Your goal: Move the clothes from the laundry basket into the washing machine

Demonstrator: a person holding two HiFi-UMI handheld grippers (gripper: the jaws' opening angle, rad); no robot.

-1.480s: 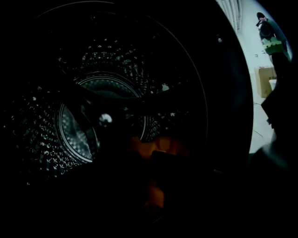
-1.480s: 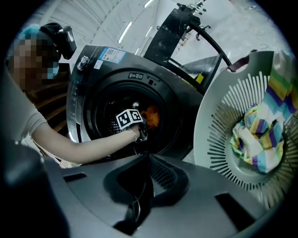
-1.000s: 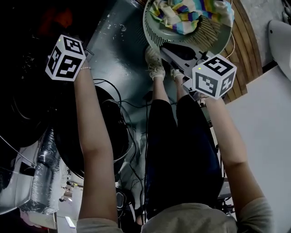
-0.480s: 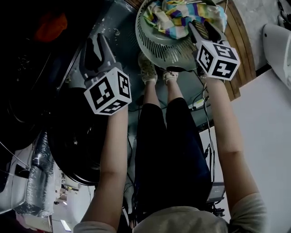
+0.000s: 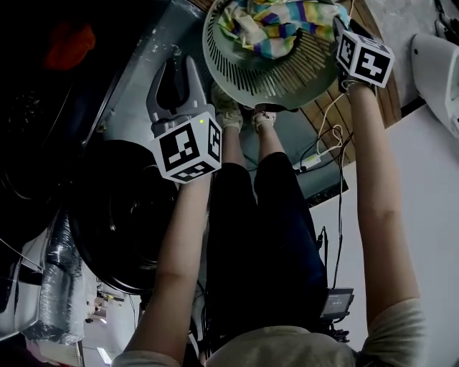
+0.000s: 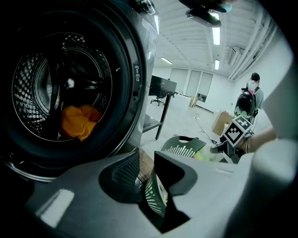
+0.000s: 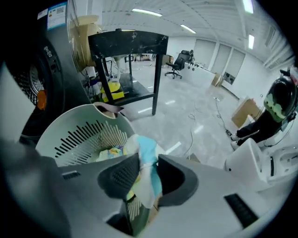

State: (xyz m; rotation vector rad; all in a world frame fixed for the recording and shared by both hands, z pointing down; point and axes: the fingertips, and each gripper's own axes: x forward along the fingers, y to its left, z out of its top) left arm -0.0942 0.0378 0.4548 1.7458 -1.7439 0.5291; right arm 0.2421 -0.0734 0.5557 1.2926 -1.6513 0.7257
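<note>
The pale green laundry basket [image 5: 287, 75] stands at the top of the head view with striped, colourful clothes [image 5: 269, 21] in it. My right gripper [image 5: 338, 25] reaches over its right rim. In the right gripper view its jaws [image 7: 149, 169] have just been closing and pinch a light-blue and white cloth [image 7: 146, 151] at the basket [image 7: 79, 135] rim. My left gripper [image 5: 177, 68] hangs left of the basket. Its jaws [image 6: 146, 162] have just been closing to a narrow gap with nothing between them. The washing machine drum [image 6: 60, 93] holds an orange garment [image 6: 79, 122].
The person's legs [image 5: 265, 215] and shoes stand right beside the basket. The washer's round dark door [image 5: 122, 215] hangs open at the left. Cables [image 5: 326, 143] trail over the wooden floor. A black table [image 7: 128, 42] stands behind the basket, a white unit [image 5: 437, 57] at the right.
My left gripper has swung from the washer side rightward toward the basket. My right gripper has gone from below the basket to over its right rim, onto the clothes.
</note>
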